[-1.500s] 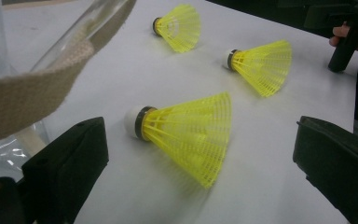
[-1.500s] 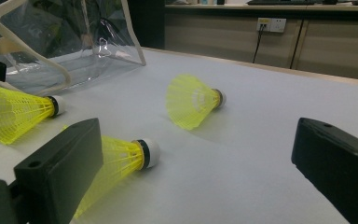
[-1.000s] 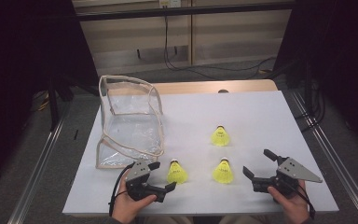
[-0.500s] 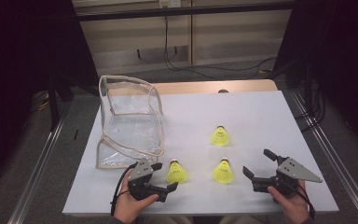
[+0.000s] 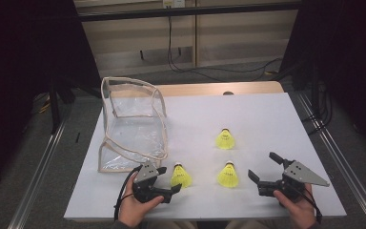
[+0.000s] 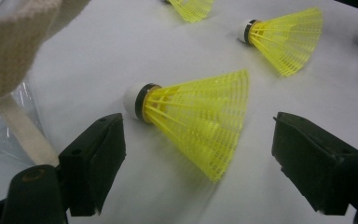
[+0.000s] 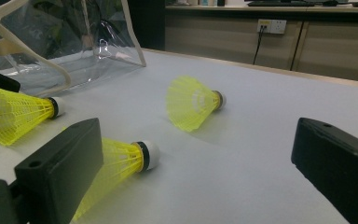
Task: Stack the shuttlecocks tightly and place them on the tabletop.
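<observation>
Nearest the person, on the white table [image 5: 267, 119]: left gripper [image 5: 167, 180] held low at the front edge, jaws wide apart and just now closing a little, nothing pressed between the pads. Straddled by those jaws, yet touched by neither: the near-left shuttlecock [image 5: 180, 175], lying on its side. In the left gripper view, same shuttlecock [image 6: 196, 116] with long axis running across the gap, white cork tip toward the left jaw, flared yellow skirt toward the right jaw; bare table showing on both sides of it.

Right gripper [image 5: 263, 168] at the front right, jaws spread wide and empty, aimed leftward across the table toward the second shuttlecock [image 5: 228, 175], which lies near it but clear of the pads. In the right gripper view, that shuttlecock [image 7: 121, 163] partly hidden behind the left jaw, cork end pointing right, skirt trailing back behind the jaw.

Farther back, a third shuttlecock [image 5: 225, 139] lying alone, well apart from both grippers, cork toward the far side.

To the left and behind the left gripper: clear plastic bag [image 5: 133, 129] with beige trim, mouth gaping, its near corner just beside that gripper's body. Beige strap edge [image 6: 14, 46] crowding the left of the left gripper view. Nothing lying between shuttlecock and bag.
</observation>
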Demonstrator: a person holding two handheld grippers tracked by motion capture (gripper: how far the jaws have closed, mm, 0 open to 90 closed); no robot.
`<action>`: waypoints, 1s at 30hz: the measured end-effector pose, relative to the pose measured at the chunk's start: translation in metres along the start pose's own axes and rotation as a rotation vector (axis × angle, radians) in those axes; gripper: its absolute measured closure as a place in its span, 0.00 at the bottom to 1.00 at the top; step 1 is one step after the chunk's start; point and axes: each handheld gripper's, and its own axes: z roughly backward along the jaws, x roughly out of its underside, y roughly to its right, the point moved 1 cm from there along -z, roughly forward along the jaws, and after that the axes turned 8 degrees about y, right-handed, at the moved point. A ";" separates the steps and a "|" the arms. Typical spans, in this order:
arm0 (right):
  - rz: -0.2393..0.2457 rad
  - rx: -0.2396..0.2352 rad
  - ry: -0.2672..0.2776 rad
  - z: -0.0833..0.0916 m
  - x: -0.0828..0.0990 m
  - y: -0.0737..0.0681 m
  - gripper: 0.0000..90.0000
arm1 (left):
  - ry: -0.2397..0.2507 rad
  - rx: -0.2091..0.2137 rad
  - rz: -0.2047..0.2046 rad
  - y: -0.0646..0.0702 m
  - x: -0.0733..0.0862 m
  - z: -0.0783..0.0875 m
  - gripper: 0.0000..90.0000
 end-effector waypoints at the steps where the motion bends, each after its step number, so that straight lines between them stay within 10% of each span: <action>1: 0.000 0.000 0.000 0.000 0.000 0.000 0.02 | -0.005 -0.003 -0.004 0.000 0.000 0.000 0.21; 30: 0.003 -0.005 -0.002 -0.003 0.001 0.002 0.02 | -0.040 -0.052 -0.016 -0.002 -0.002 -0.007 0.46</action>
